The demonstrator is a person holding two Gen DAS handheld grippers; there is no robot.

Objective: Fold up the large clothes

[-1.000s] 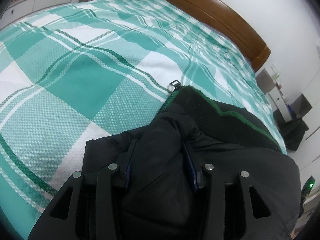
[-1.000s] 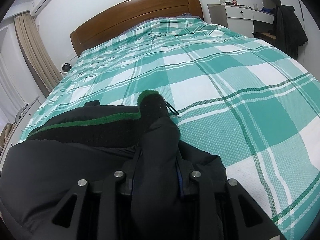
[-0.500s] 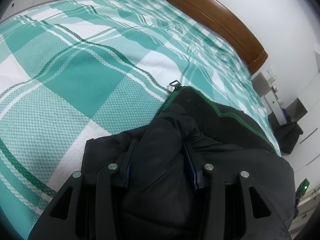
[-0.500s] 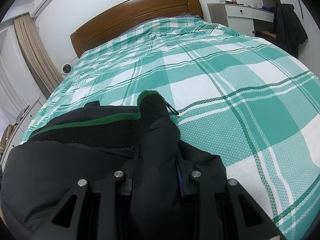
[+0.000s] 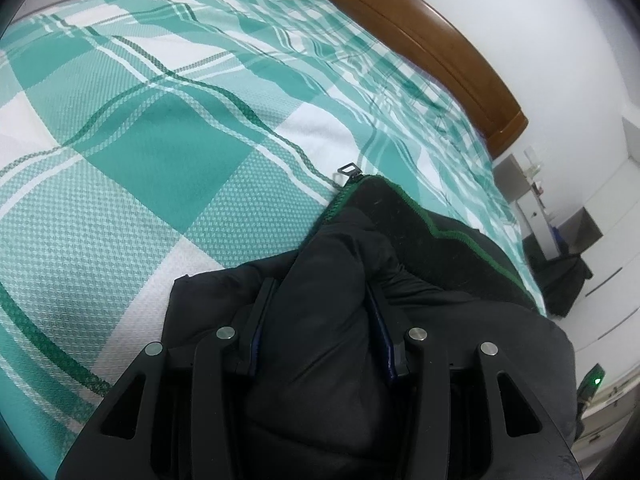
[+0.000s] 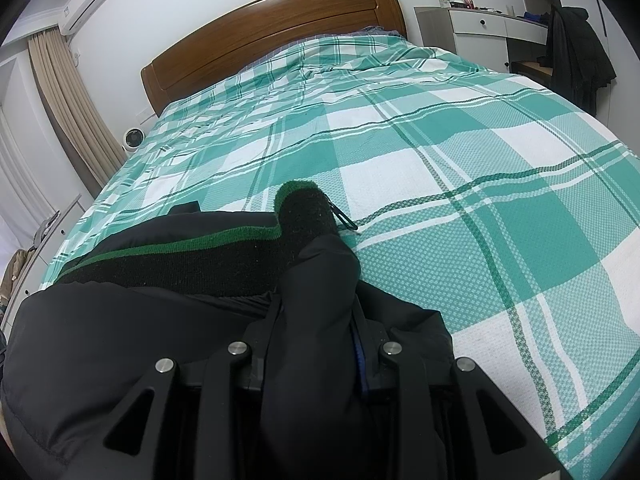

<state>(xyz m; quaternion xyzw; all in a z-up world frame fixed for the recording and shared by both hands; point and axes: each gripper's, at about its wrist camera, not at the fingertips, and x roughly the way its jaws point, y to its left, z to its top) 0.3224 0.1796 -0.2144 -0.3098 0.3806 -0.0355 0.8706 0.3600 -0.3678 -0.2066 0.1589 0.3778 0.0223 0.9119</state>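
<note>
A black puffy jacket (image 5: pixel 472 320) with a black knit collar edged in green (image 5: pixel 404 216) lies on the near part of the bed; it also shows in the right wrist view (image 6: pixel 120 340). A metal zip pull (image 5: pixel 347 169) sticks out at the collar tip. My left gripper (image 5: pixel 320 304) is shut on a bunched fold of the jacket near the collar. My right gripper (image 6: pixel 316 312) is shut on another bunched fold beside the collar's other end (image 6: pixel 304 208). The fingertips are buried in the cloth.
The bed has a green and white plaid cover (image 6: pixel 460 152) and a wooden headboard (image 6: pixel 272 40). A white dresser with a dark coat (image 6: pixel 576 56) stands on the right. Curtains (image 6: pixel 68 112) and a small round fan (image 6: pixel 133 138) are on the left.
Both grippers keep their hold on the jacket. The left wrist view has shifted a little forward and over the bed; the jacket's lie is almost the same.
</note>
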